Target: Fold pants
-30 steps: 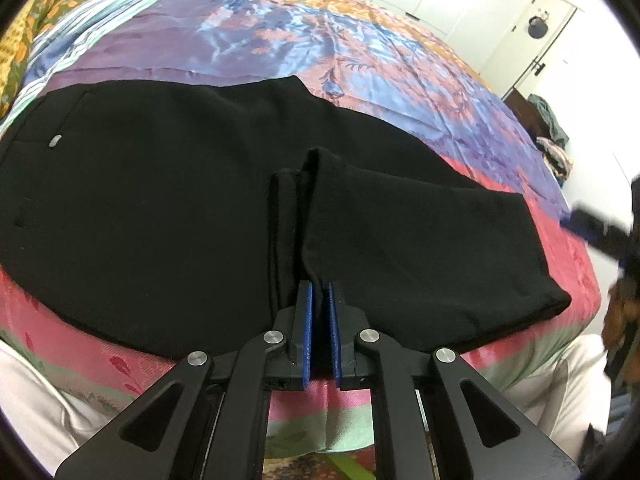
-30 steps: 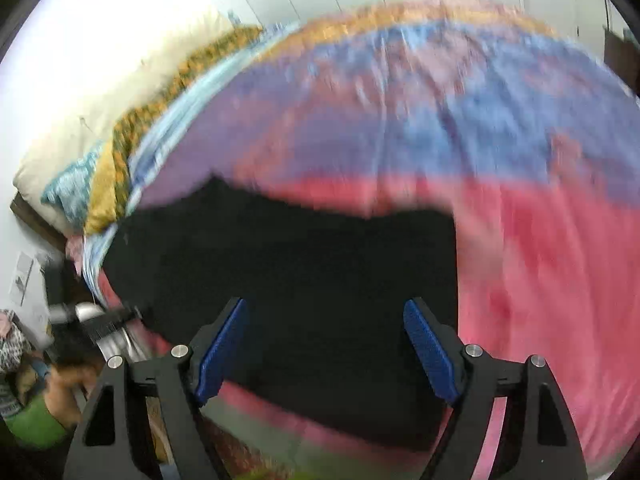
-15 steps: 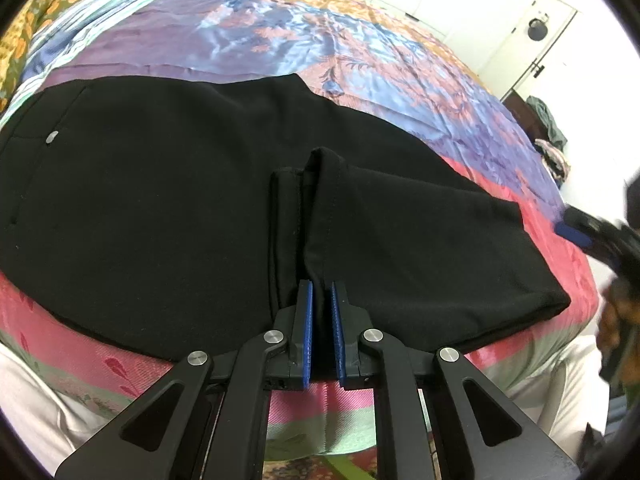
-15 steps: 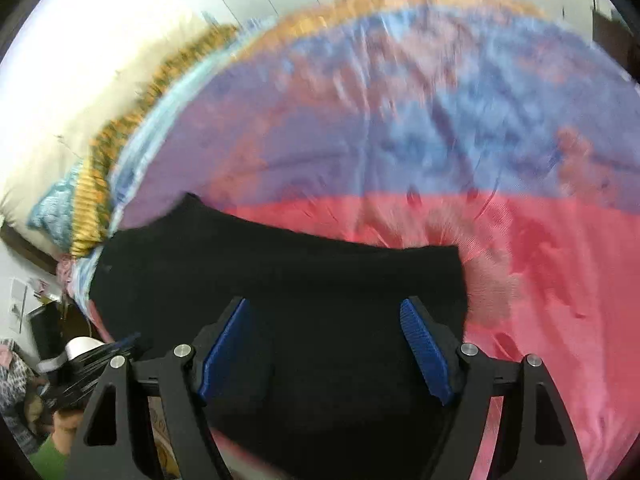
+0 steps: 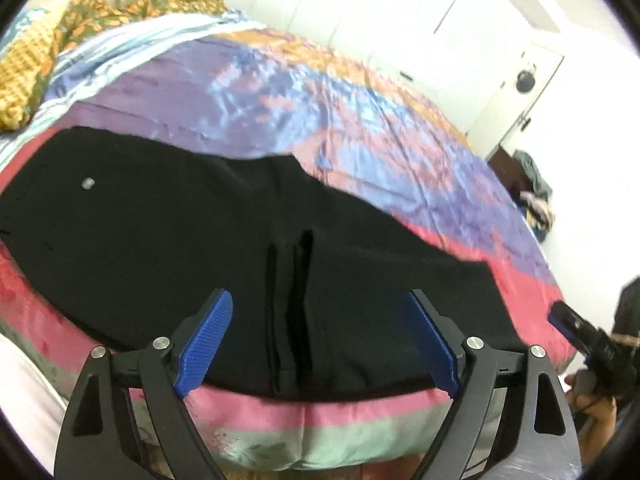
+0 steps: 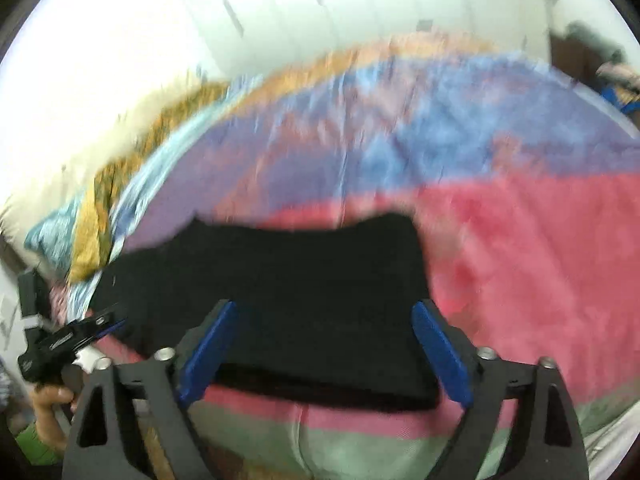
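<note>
Black pants (image 5: pixel 168 248) lie folded on the colourful bedspread (image 5: pixel 280 96), near the bed's front edge. The leg ends lie folded over onto the upper part, with their hems (image 5: pixel 292 304) in the middle. My left gripper (image 5: pixel 320 340) is open and empty, just above the front edge of the pants. In the right wrist view the pants (image 6: pixel 304 280) appear as a flat black block. My right gripper (image 6: pixel 324 352) is open and empty over their front edge. Each gripper shows in the other's view: the right one (image 5: pixel 584 340) and the left one (image 6: pixel 72 340).
A yellow patterned blanket (image 5: pixel 48 48) and pillows (image 6: pixel 52 232) lie at the head of the bed. White wardrobe doors (image 5: pixel 360 8) stand behind. A door (image 5: pixel 520 92) and a pile of clothes (image 5: pixel 536 196) are at the far right. The bedspread hangs over the bed's front edge (image 5: pixel 304 432).
My left gripper has opened and let go of the pant hems, which now lie flat on the pants. It has drawn back and up. My right gripper stays open and has shifted back.
</note>
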Available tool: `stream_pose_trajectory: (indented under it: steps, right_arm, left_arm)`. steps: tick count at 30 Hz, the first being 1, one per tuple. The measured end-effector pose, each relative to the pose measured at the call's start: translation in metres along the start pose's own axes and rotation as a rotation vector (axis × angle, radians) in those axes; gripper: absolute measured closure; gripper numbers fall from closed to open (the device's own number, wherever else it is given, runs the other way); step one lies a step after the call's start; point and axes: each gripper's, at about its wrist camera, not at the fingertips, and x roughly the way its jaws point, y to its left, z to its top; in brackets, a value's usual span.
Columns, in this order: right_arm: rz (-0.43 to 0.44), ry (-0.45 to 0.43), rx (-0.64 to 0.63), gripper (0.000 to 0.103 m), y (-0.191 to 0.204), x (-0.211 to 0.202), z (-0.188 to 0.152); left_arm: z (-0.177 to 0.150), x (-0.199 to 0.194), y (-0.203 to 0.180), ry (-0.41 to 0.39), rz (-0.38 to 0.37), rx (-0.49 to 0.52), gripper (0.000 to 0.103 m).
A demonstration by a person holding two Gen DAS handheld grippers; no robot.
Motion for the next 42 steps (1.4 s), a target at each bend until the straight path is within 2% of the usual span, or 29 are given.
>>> stream_pose_trajectory:
  steps: [3,6,9,17,23,27,29,31,33,35,37,40,42]
  right_arm:
    - [-0.049,-0.049,-0.029,0.003,0.005,-0.015,-0.011]
    - [-0.063,-0.022,-0.040,0.003,0.005,-0.016,-0.023]
    - [-0.056,0.024,-0.027,0.003,0.002,-0.007,-0.029]
    - [-0.042,0.041,-0.061,0.003,0.005,-0.002,-0.037]
    - [-0.029,0.053,-0.040,0.003,0.001,0.000,-0.039]
    - [-0.021,0.066,-0.015,0.003,-0.004,0.001,-0.039]
    - [-0.014,0.081,-0.007,0.003,-0.005,0.004,-0.040]
    - [-0.005,0.095,0.000,0.003,-0.006,0.008,-0.041]
    - [-0.005,0.099,0.000,0.003,-0.004,0.010,-0.041]
    - [-0.001,0.097,-0.008,0.003,-0.002,0.011,-0.041]
    - [-0.001,0.099,-0.014,0.002,0.000,0.012,-0.042]
    - [-0.004,0.105,-0.023,0.002,0.001,0.012,-0.043]
    - [-0.004,0.107,-0.025,0.002,0.001,0.012,-0.044]
  left_arm:
    - [0.000,-0.002,0.008,-0.006,0.024,-0.035,0.015]
    - [0.002,-0.005,0.014,-0.021,0.036,-0.067,0.015]
    - [0.003,-0.006,0.018,-0.031,0.043,-0.081,0.015]
    - [0.001,-0.005,0.017,-0.025,0.076,-0.067,0.015]
    - [0.004,-0.007,0.025,0.000,0.084,-0.086,0.015]
    - [0.031,-0.039,0.076,-0.046,-0.025,-0.262,0.015]
    - [0.048,-0.057,0.121,-0.082,-0.039,-0.374,0.014]
    - [0.061,-0.068,0.162,-0.099,-0.010,-0.459,0.014]
    - [0.072,-0.073,0.212,-0.066,0.046,-0.544,0.015]
    - [0.075,-0.071,0.245,-0.036,0.089,-0.589,0.018]
    - [0.079,-0.065,0.262,-0.011,0.094,-0.587,0.026]
    - [0.091,-0.037,0.262,0.091,0.092,-0.477,0.034]
    - [0.100,-0.011,0.257,0.171,0.130,-0.392,0.035]
